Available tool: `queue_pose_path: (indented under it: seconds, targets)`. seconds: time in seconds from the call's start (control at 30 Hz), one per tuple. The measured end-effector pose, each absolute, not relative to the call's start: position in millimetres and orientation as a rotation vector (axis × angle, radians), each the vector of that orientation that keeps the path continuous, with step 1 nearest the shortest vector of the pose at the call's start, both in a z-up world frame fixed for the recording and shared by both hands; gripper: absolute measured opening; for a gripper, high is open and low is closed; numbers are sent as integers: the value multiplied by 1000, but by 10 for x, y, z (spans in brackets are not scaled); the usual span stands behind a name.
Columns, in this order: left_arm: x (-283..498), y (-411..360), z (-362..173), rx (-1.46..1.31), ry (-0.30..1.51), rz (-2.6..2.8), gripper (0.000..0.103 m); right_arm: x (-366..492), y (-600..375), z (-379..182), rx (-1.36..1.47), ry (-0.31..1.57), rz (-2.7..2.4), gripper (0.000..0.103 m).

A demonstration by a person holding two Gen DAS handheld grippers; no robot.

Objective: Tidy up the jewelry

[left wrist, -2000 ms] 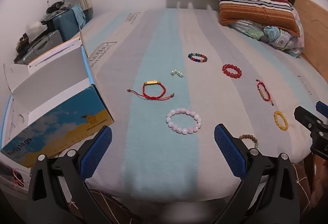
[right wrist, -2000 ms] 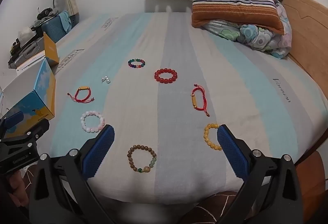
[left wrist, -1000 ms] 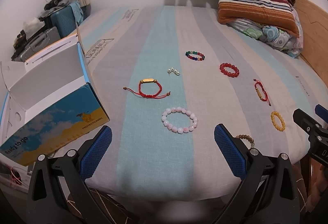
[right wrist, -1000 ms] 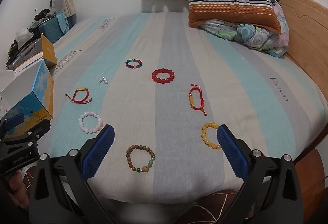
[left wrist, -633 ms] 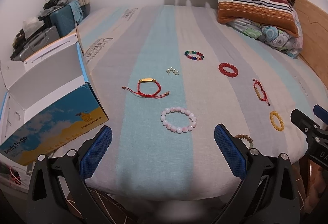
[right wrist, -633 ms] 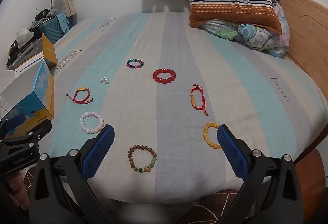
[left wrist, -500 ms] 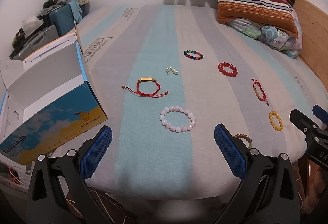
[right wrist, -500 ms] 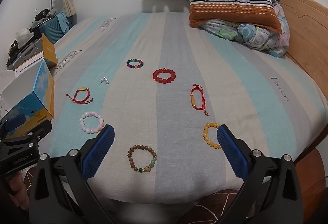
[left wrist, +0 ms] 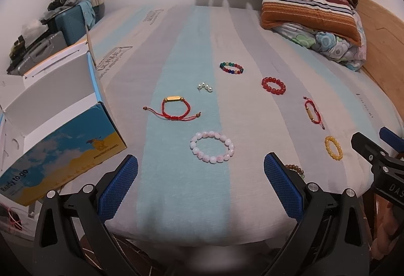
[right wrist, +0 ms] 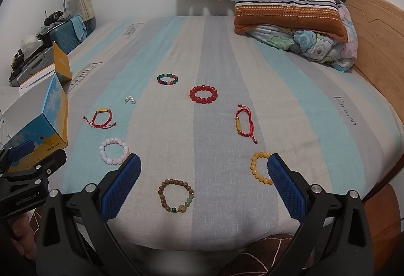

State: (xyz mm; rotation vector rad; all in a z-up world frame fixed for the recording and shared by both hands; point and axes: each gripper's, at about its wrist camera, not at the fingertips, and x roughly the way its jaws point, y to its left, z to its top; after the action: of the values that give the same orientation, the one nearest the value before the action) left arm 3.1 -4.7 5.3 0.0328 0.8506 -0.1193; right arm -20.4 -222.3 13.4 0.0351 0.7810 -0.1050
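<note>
Several bracelets lie spread on the striped bed. A pink bead bracelet (left wrist: 212, 146) lies just ahead of my open, empty left gripper (left wrist: 200, 182). A red cord bracelet with a gold bar (left wrist: 174, 108), small pearls (left wrist: 205, 87), a multicolour bead bracelet (left wrist: 231, 68) and a red bead bracelet (left wrist: 273, 85) lie farther off. A brown wooden bead bracelet (right wrist: 176, 195) lies between the fingers of my open, empty right gripper (right wrist: 203, 181), with a yellow bead bracelet (right wrist: 260, 167) by its right finger. A second red cord bracelet (right wrist: 243, 122) lies beyond.
An open blue and yellow cardboard box (left wrist: 54, 124) stands at the bed's left edge. Pillows and a quilt (right wrist: 298, 11) are piled at the far right by the wooden headboard (right wrist: 378, 49). Suitcases and clutter (left wrist: 48, 31) stand at the far left.
Both grippers have drifted slightly; the view shifts a little. Nothing has been picked up or moved.
</note>
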Motion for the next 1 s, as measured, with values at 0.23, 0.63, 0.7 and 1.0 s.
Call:
queue_pose_path:
  seconds: [0.23, 0.63, 0.7, 1.0]
  targets:
    - [31, -89, 77, 38, 844, -127, 97, -206, -2226, 160, 37, 777, -103, 96]
    - [17, -104, 80, 32, 848, -131, 97, -208, -2249, 173, 35, 777, -99, 96]
    - [23, -100, 75, 32, 850, -130, 97, -206, -2249, 174, 35, 777, -98, 96]
    - [27, -121, 71, 35, 854, -127, 97, -201, -2252, 172, 37, 779, -101, 96]
